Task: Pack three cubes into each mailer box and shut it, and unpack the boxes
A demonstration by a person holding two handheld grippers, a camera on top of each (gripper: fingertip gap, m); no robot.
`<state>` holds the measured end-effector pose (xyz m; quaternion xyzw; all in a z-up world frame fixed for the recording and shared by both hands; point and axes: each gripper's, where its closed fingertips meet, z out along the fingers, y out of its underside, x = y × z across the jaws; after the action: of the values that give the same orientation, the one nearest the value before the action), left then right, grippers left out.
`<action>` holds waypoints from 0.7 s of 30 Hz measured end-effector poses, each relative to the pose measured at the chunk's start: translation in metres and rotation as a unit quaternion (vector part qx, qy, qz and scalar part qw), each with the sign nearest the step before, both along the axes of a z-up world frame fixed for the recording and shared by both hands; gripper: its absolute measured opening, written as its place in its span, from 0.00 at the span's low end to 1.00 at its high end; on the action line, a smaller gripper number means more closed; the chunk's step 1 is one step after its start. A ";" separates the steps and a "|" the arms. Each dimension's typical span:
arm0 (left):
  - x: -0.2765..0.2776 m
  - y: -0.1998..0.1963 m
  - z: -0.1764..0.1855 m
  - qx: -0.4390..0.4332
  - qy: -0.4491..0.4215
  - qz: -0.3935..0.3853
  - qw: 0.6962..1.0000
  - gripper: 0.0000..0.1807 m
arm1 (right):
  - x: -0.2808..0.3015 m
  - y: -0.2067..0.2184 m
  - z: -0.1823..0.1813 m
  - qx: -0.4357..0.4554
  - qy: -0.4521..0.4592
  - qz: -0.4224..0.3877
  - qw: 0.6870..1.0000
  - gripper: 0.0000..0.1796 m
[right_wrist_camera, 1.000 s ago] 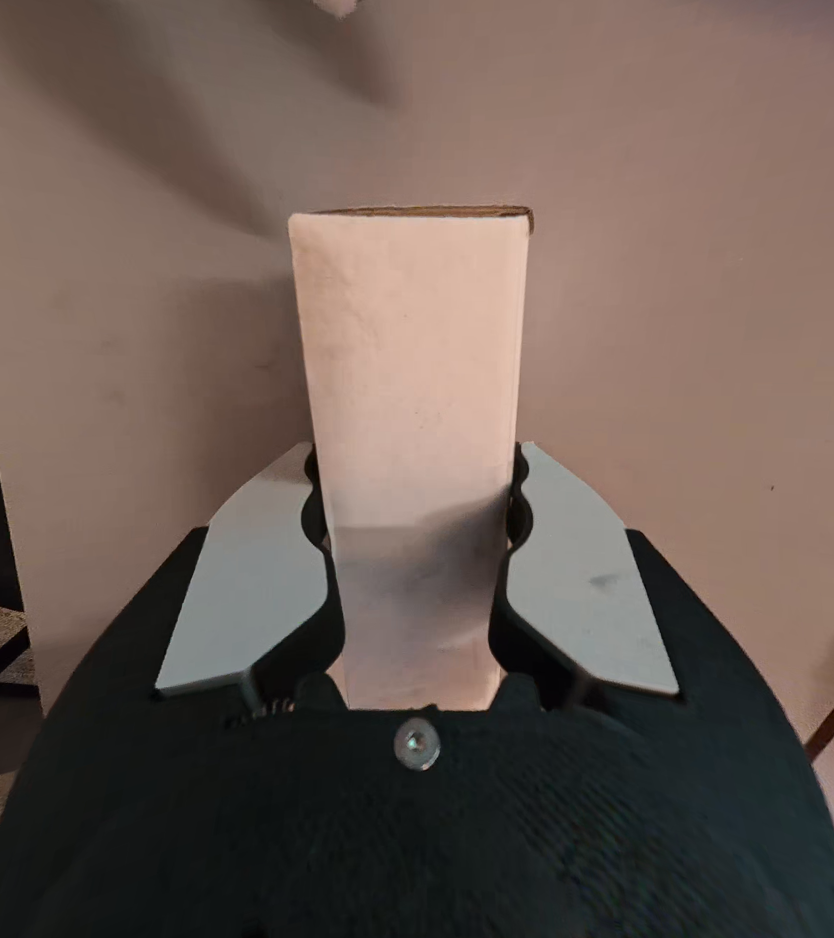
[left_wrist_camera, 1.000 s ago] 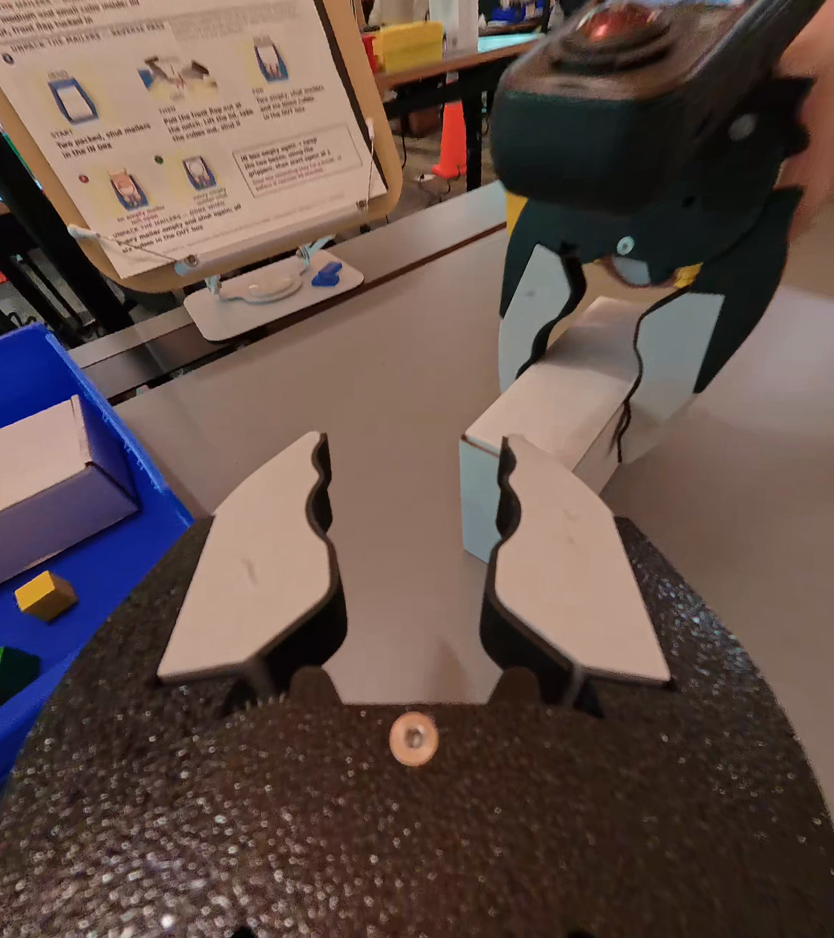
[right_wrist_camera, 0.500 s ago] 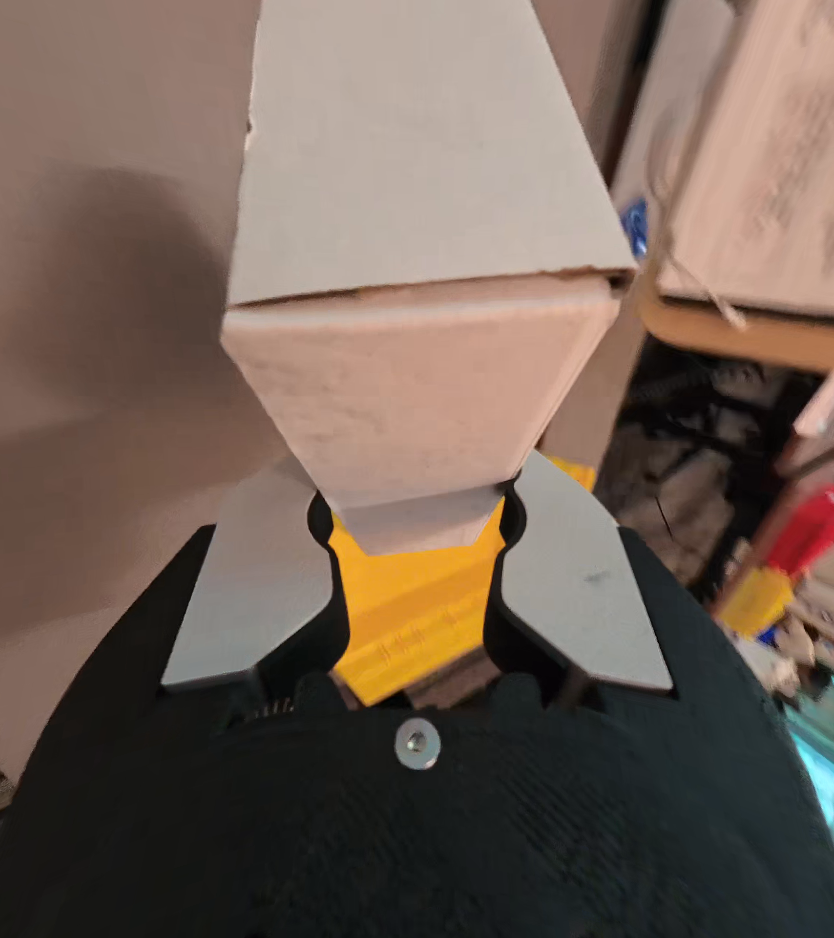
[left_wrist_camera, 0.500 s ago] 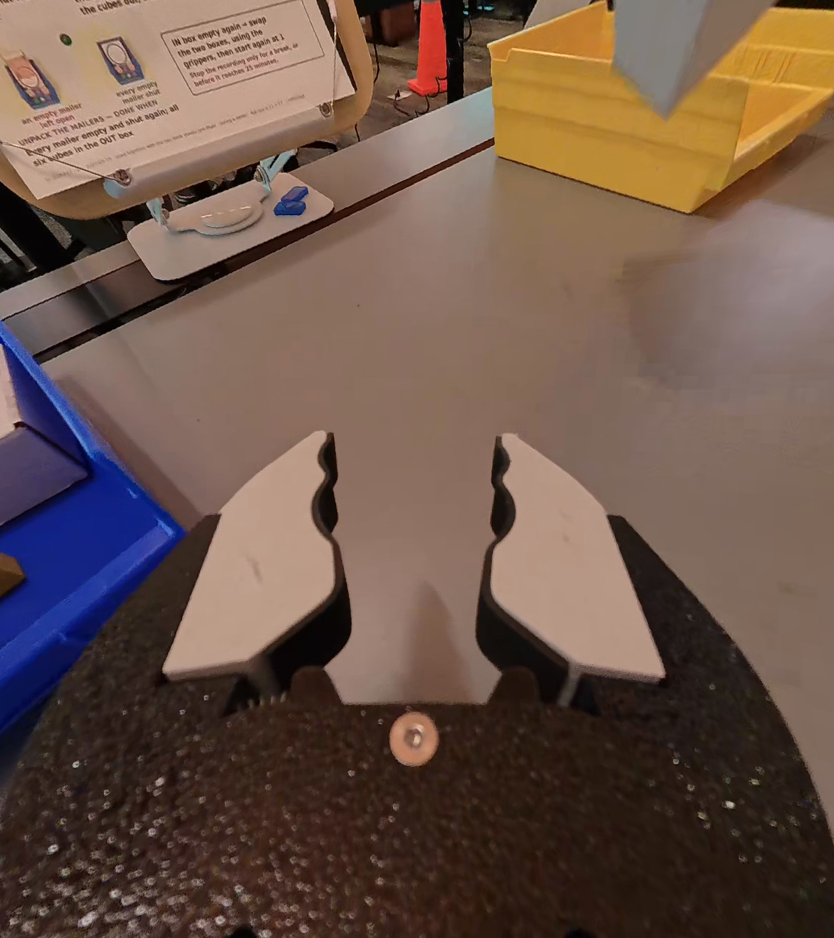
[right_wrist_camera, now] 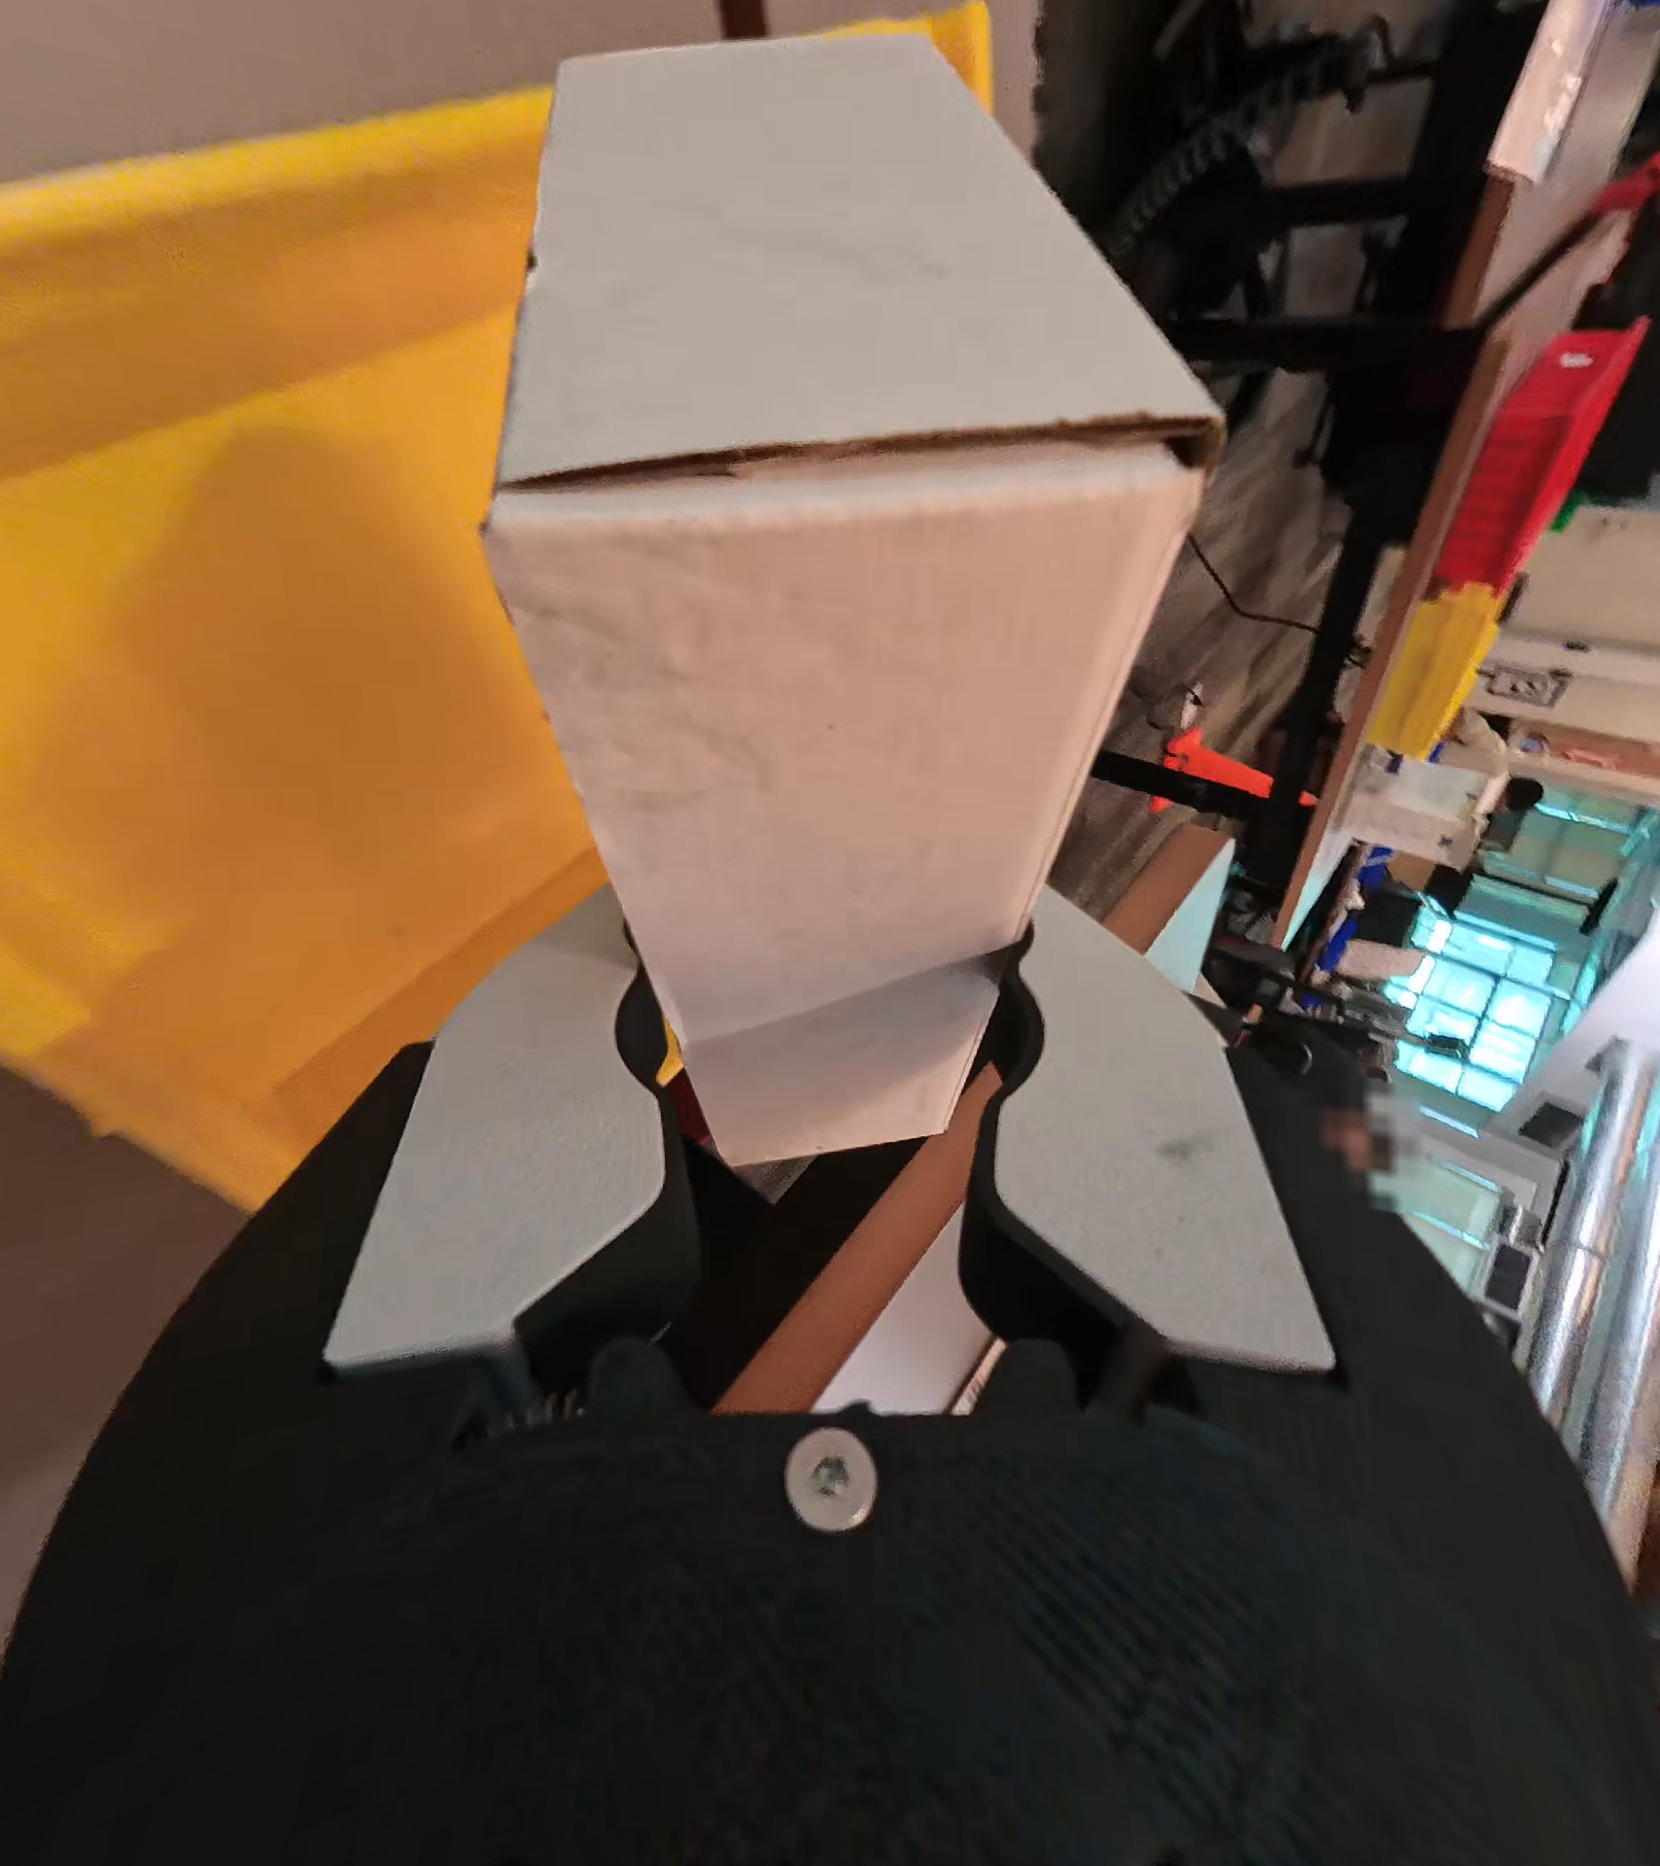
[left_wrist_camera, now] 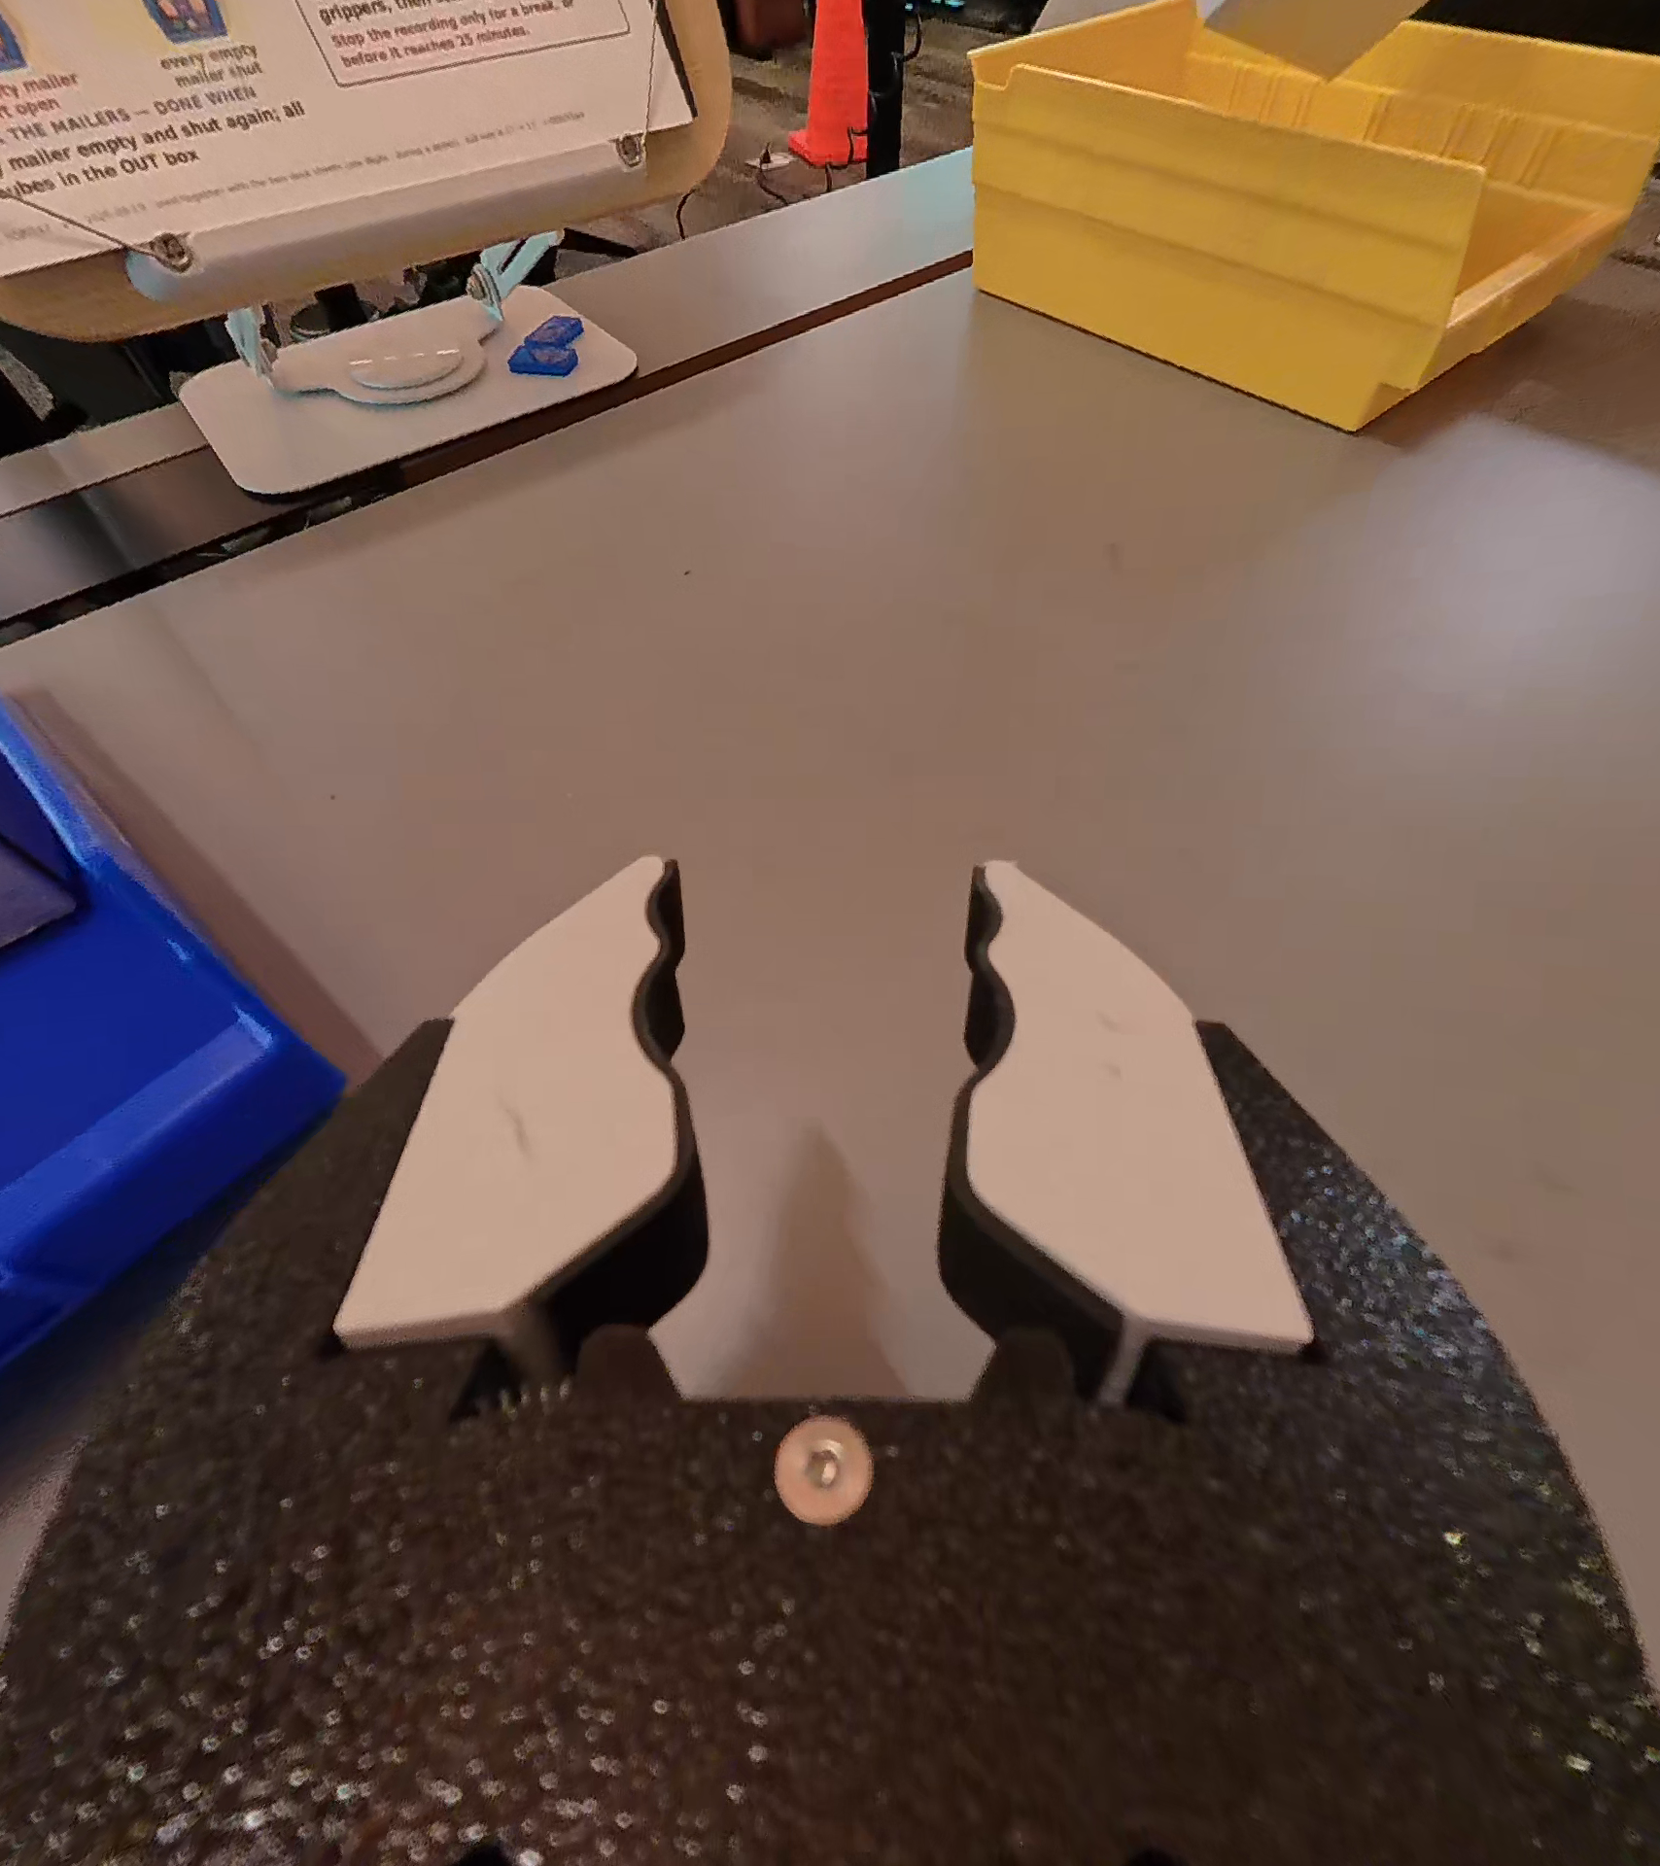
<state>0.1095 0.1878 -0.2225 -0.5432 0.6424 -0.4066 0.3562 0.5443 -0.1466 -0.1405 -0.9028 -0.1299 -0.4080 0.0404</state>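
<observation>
Right hand-held gripper [right_wrist_camera: 831,1020] pinching mailer box [right_wrist_camera: 806,606] | left hand-held gripper [left_wrist_camera: 821,909] spread, empty

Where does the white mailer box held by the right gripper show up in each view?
Left wrist view: only a corner of the white mailer box shows, at the top edge, above the yellow bin.
Right wrist view: it fills the centre, its near end clamped in the right gripper.
Shared landmark: the yellow bin, at upper right in the left view and at left behind the box in the right view.
</observation>
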 end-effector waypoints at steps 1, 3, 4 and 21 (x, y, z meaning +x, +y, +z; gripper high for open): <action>0.001 0.001 -0.002 -0.002 0.002 0.000 1.000 0.29 | 0.010 0.001 -0.005 0.005 -0.010 -0.005 1.000 0.35; 0.001 0.002 -0.006 -0.001 0.010 0.002 1.000 0.29 | 0.028 0.001 -0.019 0.003 -0.025 -0.016 1.000 0.35; 0.001 0.002 -0.009 0.000 0.014 0.002 1.000 0.29 | 0.036 0.001 -0.026 -0.005 -0.035 -0.024 0.999 0.35; 0.009 0.003 -0.036 -0.020 0.046 -0.006 0.999 0.29 | 0.085 0.023 -0.104 0.076 -0.159 -0.031 0.984 0.36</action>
<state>0.1185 0.1905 -0.2586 -0.5647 0.6532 -0.3957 0.3128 0.6292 -0.1238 -0.2450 -0.8244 -0.0756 -0.5560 0.0749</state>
